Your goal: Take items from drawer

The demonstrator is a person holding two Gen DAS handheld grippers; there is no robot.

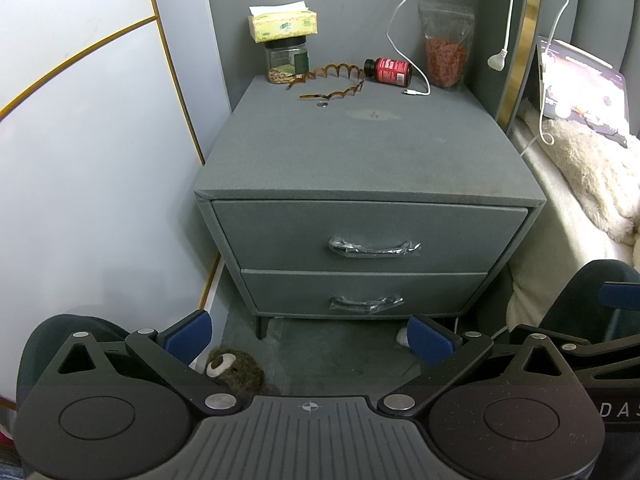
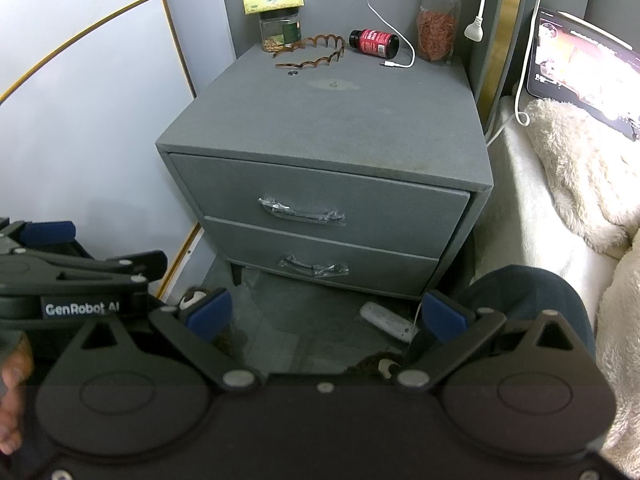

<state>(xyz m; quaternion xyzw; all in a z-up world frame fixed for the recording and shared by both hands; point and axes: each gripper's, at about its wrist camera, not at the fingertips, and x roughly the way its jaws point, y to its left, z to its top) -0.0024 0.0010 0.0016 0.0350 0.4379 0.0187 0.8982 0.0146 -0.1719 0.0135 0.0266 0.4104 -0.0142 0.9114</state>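
Observation:
A grey fabric nightstand (image 1: 360, 152) (image 2: 328, 120) has two shut drawers. The top drawer (image 1: 368, 236) (image 2: 320, 204) has a plastic-wrapped handle (image 1: 374, 248) (image 2: 302, 210). The bottom drawer (image 1: 360, 294) (image 2: 320, 258) has a similar handle (image 1: 366, 304) (image 2: 314, 266). My left gripper (image 1: 308, 340) is open and empty, low in front of the bottom drawer. My right gripper (image 2: 328, 316) is open and empty, also back from the drawers. The drawer contents are hidden.
On the nightstand top stand a tissue box (image 1: 284, 24) on a jar (image 1: 286, 62), a brown wavy headband (image 1: 332, 82), a red bottle (image 1: 388, 72), a snack bag (image 1: 446, 52) and a white cable (image 1: 416, 92). A bed (image 2: 560, 200) is right, a wall panel (image 1: 92, 160) left, a plush toy (image 1: 236, 372) on the floor.

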